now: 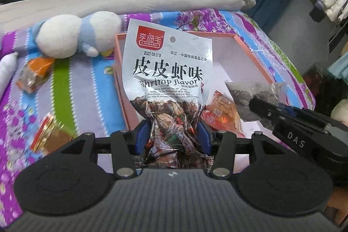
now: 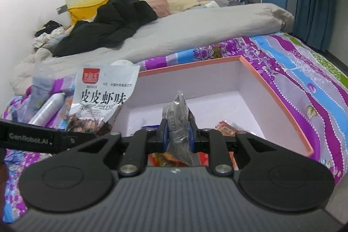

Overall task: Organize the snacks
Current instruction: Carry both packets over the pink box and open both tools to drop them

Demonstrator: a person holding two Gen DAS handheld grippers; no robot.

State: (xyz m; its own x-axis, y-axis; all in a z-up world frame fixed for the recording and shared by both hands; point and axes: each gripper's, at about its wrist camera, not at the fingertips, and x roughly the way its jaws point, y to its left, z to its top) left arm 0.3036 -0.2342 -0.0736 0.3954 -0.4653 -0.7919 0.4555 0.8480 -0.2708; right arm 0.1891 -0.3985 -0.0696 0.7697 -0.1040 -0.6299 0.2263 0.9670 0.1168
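My left gripper (image 1: 173,134) is shut on the lower end of a silver shrimp-flavour snack bag (image 1: 167,71), which stands upright over the near edge of a pink-rimmed white box (image 1: 250,53). The same bag (image 2: 100,97) shows at the left of the right wrist view. My right gripper (image 2: 178,136) is shut on a small grey snack packet (image 2: 177,123), held above the box's (image 2: 278,97) near part. That packet (image 1: 252,97) and the right gripper (image 1: 264,111) appear on the right of the left wrist view. An orange-red snack packet (image 1: 221,112) lies inside the box.
The box rests on a purple, blue and green striped bedsheet (image 1: 87,84). A white and blue plush toy (image 1: 76,34), an orange packet (image 1: 34,75) and a red and gold packet (image 1: 50,134) lie left of the box. A white bottle (image 2: 50,108) lies nearby. A grey duvet (image 2: 195,27) lies behind.
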